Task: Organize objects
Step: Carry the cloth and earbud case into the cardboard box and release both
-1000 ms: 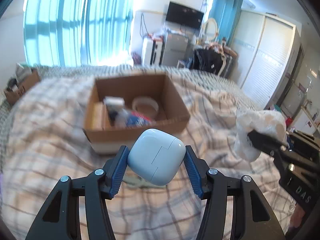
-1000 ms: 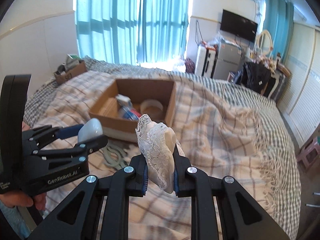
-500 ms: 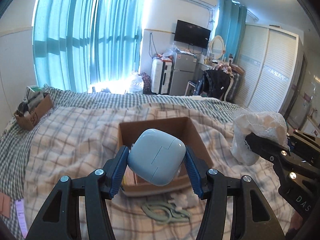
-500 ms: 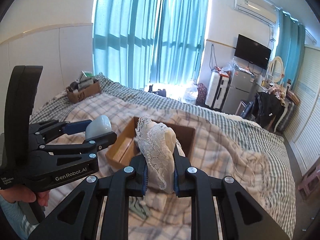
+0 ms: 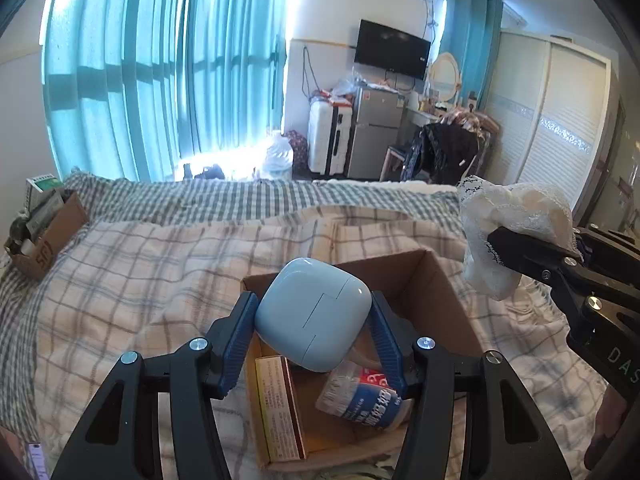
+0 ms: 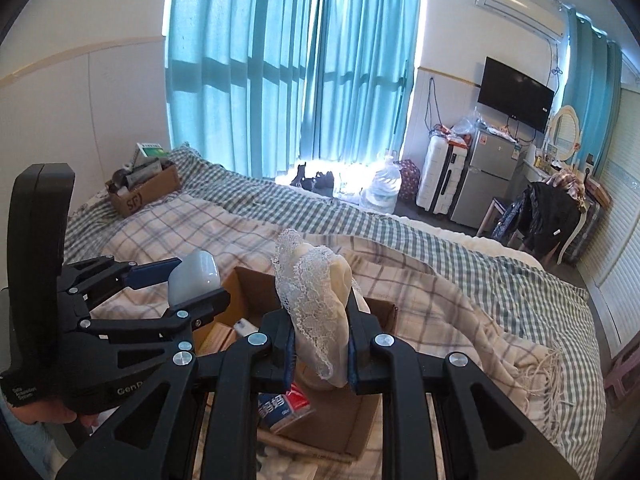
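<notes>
A: Left wrist view: bed (image 5: 120,280) carries cardboard box (image 5: 440,292); contents?

B: Bottle (image 5: 360,398), flat carton (image 5: 280,408). Above, left gripper (image 5: 312,330) fingers clamp earbud case (image 5: 312,316); right gripper (image 6: 318,346) pinches lace cloth (image 6: 316,304), possibly wrapping something.

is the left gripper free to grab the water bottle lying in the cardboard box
Probably not yet: the left gripper is shut on the earbud case, hanging just above the water bottle in the cardboard box.
</notes>
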A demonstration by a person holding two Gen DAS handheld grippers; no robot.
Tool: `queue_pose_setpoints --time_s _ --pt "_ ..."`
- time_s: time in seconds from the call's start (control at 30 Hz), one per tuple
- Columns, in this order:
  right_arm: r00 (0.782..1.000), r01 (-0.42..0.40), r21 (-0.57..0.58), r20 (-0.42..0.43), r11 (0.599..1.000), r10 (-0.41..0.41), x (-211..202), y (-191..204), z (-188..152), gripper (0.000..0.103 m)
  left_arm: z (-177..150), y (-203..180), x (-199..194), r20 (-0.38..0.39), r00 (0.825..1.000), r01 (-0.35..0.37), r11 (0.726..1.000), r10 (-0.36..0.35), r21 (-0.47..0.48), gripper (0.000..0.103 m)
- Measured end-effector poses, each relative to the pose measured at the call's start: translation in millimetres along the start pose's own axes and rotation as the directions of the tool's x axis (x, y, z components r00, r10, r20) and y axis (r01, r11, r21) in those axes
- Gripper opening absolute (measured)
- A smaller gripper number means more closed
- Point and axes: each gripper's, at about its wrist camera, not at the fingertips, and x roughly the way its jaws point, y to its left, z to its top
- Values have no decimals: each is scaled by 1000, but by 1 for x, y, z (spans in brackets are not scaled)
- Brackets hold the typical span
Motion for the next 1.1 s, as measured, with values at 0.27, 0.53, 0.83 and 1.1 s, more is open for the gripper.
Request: queue_pose_setpoints --time_s 0.27,0.53,0.83,1.1 --pt "994 -22 36 -105 999 26 69 -18 -31 18 -19 -2 53 -97 995 0 1000 3 26 58" --pt "984 -28 68 -175 997 40 100 -30 -49 18 -31 -8 71 -148 989 11 999 -5 35 58" --pt "993 12 84 -117 996 -2 70 -26 -39 45 -22 -9 49 -126 992 -15 1000 18 25 62" --pt "999 34 133 2 991 -34 -14 -30 -19 87 1 -23 -28 -5 998 -57 997 58 53 91"
